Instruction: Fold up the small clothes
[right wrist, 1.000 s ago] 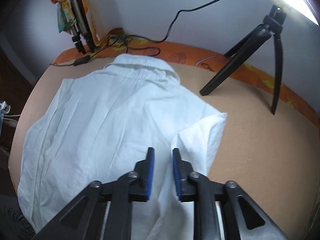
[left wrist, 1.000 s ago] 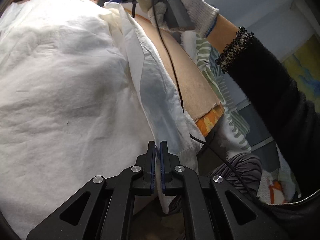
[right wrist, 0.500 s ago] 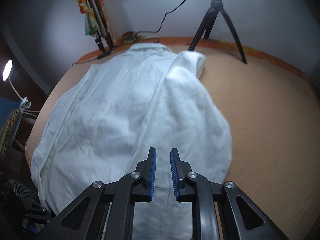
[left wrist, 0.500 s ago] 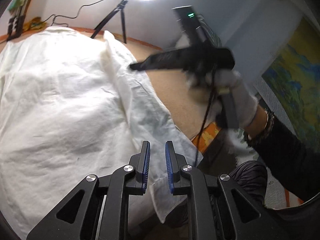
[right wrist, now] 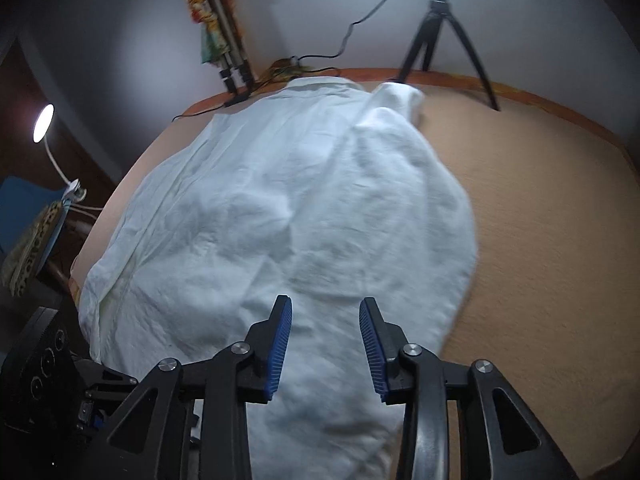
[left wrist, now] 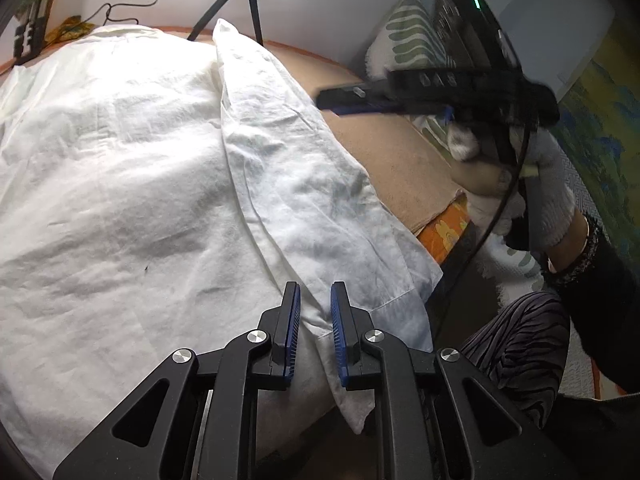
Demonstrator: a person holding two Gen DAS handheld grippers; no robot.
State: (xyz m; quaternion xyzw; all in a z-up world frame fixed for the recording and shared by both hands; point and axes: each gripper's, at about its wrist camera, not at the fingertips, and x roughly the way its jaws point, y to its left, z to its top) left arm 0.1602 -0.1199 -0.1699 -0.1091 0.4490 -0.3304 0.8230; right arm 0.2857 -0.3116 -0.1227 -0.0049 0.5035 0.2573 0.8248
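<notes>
Now: white collared shirt [left wrist: 120, 168] lies flat on tan bed cover [left wrist: 392, 152], collar at 12 o'clock, hem at 6 o'clock, so sides can fold inward. Right side panel with sleeve [left wrist: 304, 184] already lies over back, from 12 to 5 o'clock. Left gripper [left wrist: 315, 336] at 6 o'clock, jaws slightly spread astride hem corner, pads not pressing cloth. Right gripper [right wrist: 325, 344] at 6 o'clock over folded edge, jaws just opened wide, nothing between; likely released fold. Tripod [right wrist: 440, 32] at 1 o'clock.
</notes>
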